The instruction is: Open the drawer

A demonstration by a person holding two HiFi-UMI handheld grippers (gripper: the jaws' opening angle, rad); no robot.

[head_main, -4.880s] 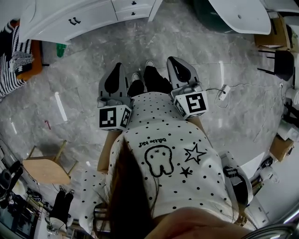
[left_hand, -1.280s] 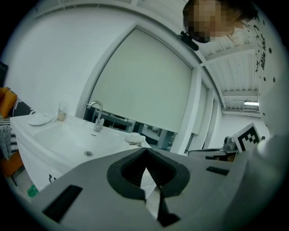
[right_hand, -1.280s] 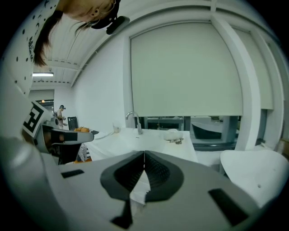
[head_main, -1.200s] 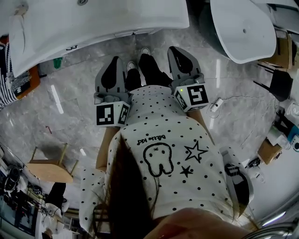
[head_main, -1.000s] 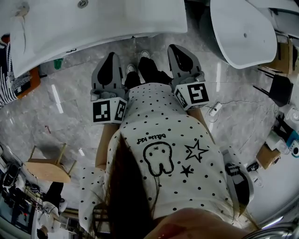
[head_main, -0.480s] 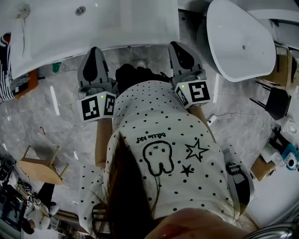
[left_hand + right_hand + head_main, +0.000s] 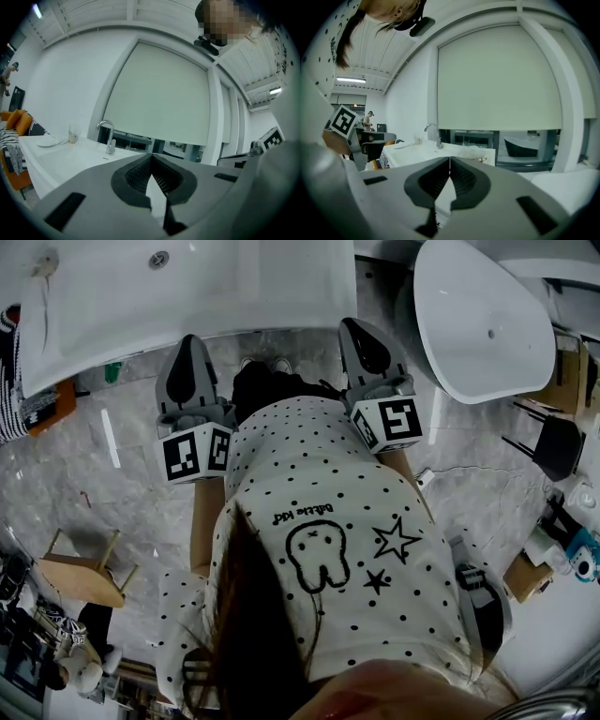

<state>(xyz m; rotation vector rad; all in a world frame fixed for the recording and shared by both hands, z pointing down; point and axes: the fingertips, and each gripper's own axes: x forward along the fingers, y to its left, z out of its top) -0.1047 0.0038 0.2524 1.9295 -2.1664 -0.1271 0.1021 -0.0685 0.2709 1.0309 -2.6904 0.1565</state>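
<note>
left tool (image 7: 191, 345) and right tool (image 7: 357, 332), closed, now nearer the counter (image 7: 234, 287).

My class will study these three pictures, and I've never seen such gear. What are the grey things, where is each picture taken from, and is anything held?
No robot: a person holds two hand tools, the left gripper and right gripper. One picture looks down from the person's head; the other two look along each gripper's jaws. Both pairs are shut on nothing. Ahead stands a white washstand with a tap, a plate and a glass. No drawer shows.
</note>
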